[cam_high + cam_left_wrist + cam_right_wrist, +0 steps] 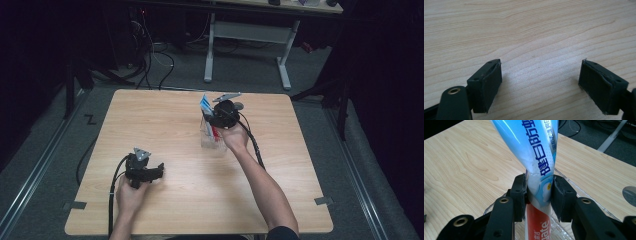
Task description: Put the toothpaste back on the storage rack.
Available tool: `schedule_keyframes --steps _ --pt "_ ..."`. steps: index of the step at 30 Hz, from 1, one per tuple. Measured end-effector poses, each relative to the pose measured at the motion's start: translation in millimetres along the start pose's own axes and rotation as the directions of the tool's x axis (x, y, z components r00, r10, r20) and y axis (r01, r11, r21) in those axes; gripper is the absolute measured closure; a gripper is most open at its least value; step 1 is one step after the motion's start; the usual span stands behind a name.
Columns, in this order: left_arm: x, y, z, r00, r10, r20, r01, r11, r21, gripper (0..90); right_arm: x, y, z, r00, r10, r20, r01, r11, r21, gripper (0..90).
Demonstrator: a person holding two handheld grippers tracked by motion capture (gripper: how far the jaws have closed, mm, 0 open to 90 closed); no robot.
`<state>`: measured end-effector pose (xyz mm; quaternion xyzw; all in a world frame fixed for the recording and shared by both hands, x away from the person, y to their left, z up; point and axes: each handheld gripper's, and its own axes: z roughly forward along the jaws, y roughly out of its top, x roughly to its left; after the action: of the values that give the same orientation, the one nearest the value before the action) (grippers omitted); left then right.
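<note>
A light wooden table [165, 125] stands on grey floor [240, 70], dark curtains around.

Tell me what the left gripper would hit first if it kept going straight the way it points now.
Most likely the bare wooden table: the left gripper looks down along its open jaws at plain wood, nothing between them. How far off the surface lies is unclear.

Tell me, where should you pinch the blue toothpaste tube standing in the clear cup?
Probably the lower body of the blue toothpaste tube, just above the clear cup rim. It narrows there enough to fit between the right gripper pads, which sit either side. Come from above, since it stands upright and the cup walls block a side approach.
</note>
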<state>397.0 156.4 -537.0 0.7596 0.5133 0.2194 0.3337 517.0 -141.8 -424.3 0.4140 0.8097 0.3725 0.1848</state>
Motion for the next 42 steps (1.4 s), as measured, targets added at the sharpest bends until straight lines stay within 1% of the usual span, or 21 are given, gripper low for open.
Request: schedule_keyframes --steps 5,9,12,20,23,29,37,38,42 --pt "0.0 0.0 0.0 1.0000 -0.001 0.000 0.001 1.0000 0.000 19.0 -1.4 -0.3 -3.3 0.9998 0.008 0.016 -0.008 1.000 -0.009 59.4" --pt "0.0 0.0 0.0 1.0000 0.000 0.000 0.000 1.0000 0.000 19.0 -4.1 0.1 -8.9 0.9996 0.028 -0.003 -0.028 0.999 -0.025 56.0" --pt "0.0 0.0 0.0 1.0000 0.000 0.000 0.000 1.0000 0.000 19.0 -2.8 0.7 -12.5 0.9999 0.017 -0.003 -0.017 0.999 -0.031 55.8" --pt "0.0 0.0 0.0 1.0000 0.000 0.000 0.000 1.0000 0.000 19.1 -1.0 0.5 -16.0 0.9999 0.009 -0.010 -0.009 0.999 -0.036 55.6" --pt "0.0 0.1 -0.1 1.0000 0.000 0.001 0.000 1.0000 0.001 19.0 -1.2 -0.8 -19.9 1.0000 0.002 -0.010 -0.002 0.999 -0.039 55.0" --pt "0.0 0.0 0.0 1.0000 0.000 0.000 0.000 1.0000 0.000 19.0 -6.8 -4.6 -29.0 0.9999 0.014 -0.009 -0.014 0.998 -0.063 55.0" --pt "0.0 0.0 -0.1 1.0000 0.000 0.000 0.000 1.0000 0.001 19.0 -17.1 -13.6 -37.1 0.9988 0.049 -0.003 -0.049 0.996 -0.072 55.0" --pt "0.0 0.0 -0.1 1.0000 0.000 0.000 0.000 1.0000 0.001 19.0 -17.6 -14.4 -37.9 0.9984 0.056 -0.002 -0.056 0.996 -0.066 54.9" --pt "-0.1 0.0 -0.1 1.0000 0.000 0.000 0.000 1.0000 0.000 19.0 -21.5 -17.4 -40.1 0.9981 0.062 0.002 -0.061 0.996 -0.065 54.9"
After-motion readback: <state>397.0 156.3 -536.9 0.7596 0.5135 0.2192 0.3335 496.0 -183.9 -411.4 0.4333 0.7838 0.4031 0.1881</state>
